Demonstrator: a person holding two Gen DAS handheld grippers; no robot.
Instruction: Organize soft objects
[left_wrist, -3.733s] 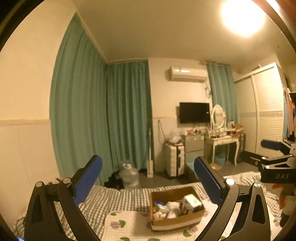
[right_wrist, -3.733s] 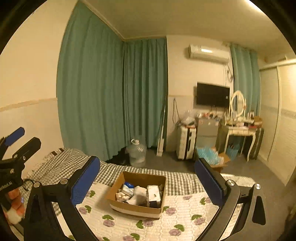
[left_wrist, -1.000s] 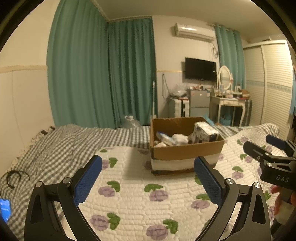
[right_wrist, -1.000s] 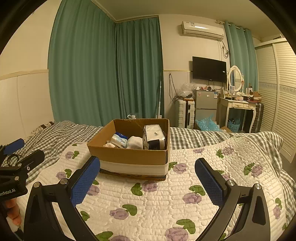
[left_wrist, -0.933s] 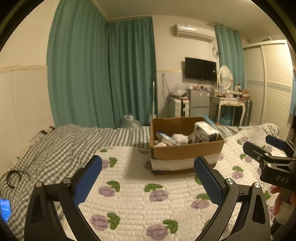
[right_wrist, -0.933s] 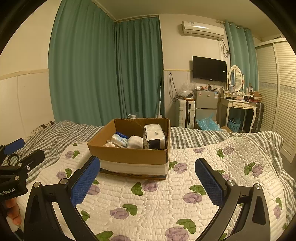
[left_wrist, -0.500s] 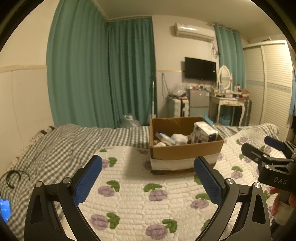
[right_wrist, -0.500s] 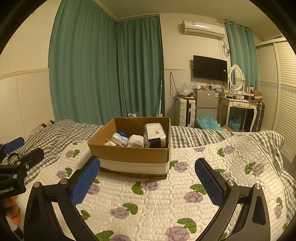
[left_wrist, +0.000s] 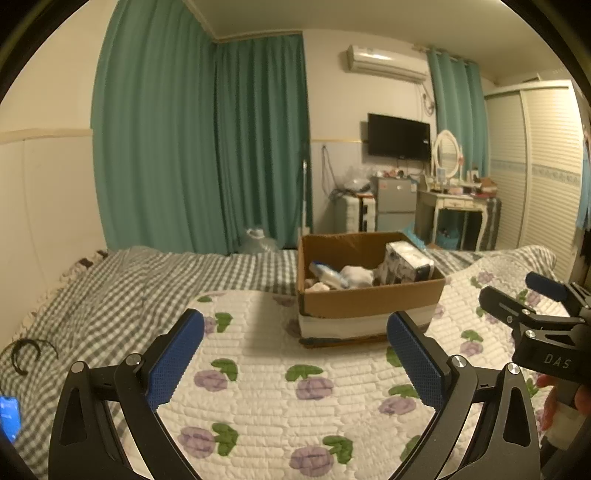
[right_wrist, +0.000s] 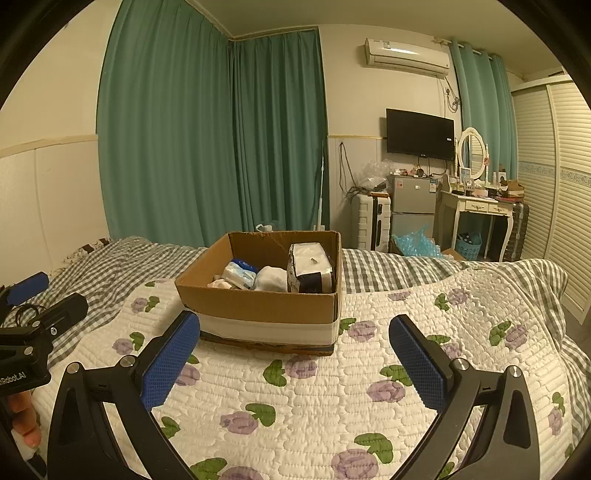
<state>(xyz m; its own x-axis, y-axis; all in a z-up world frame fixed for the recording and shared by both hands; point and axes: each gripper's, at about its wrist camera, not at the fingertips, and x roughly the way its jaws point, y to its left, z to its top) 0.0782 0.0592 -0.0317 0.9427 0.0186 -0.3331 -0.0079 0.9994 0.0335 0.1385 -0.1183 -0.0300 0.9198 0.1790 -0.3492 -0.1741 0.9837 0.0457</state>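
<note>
Jaws wide; cardboard box (right_wrist: 258, 302) possibly hides items.

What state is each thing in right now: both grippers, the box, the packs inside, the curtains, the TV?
Left gripper: open, empty.
Right gripper: open, empty.
Box: open-topped, upright on the quilt.
Tissue pack: standing in the box.
Blue pack: lying in the box.
Curtains: drawn.
TV: off.
</note>
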